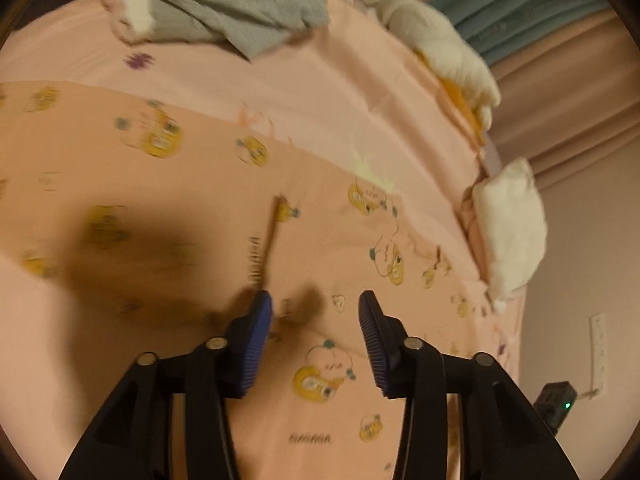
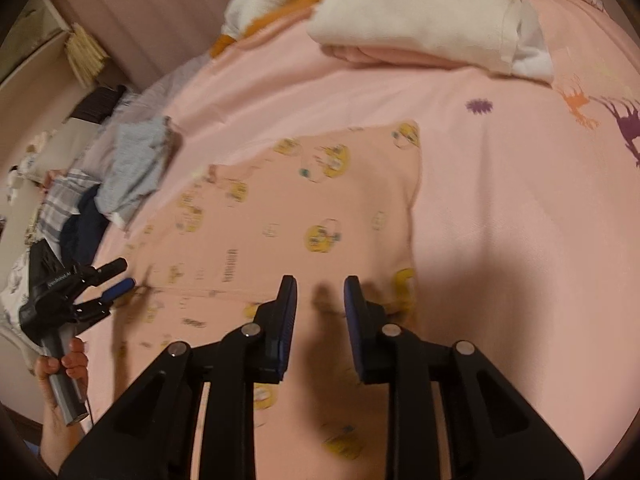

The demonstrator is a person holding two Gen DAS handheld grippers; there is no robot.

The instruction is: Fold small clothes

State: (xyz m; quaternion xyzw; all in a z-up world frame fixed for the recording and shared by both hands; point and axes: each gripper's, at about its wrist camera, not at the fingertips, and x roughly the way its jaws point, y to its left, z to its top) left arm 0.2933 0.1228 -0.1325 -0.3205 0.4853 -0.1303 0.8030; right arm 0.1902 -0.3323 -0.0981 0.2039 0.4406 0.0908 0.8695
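Garment: peach printed cloth point(image 2: 320, 208) lies flat on the pink sheet point(image 2: 520, 200), under both grippers.
Jaws: left gripper point(image 1: 316, 308) and right gripper point(image 2: 320, 292) both spread apart, holding nothing.
Risk: a pinch may catch the sheet with the cloth, dragging both and skewing the fold.
Left view only: grey garment point(image 1: 240, 4).
Right view only: hand point(image 2: 64, 364) on the left gripper's handle, clothes heap point(image 2: 100, 200).

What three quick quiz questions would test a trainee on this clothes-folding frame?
1. True or false: the right gripper is shut on the printed garment.
2. The left gripper is: A open and empty, B holding a grey garment, C out of view.
3. Fill in: the folded white garment lies on the pink ____.
Key: 1 false; 2 A; 3 sheet.
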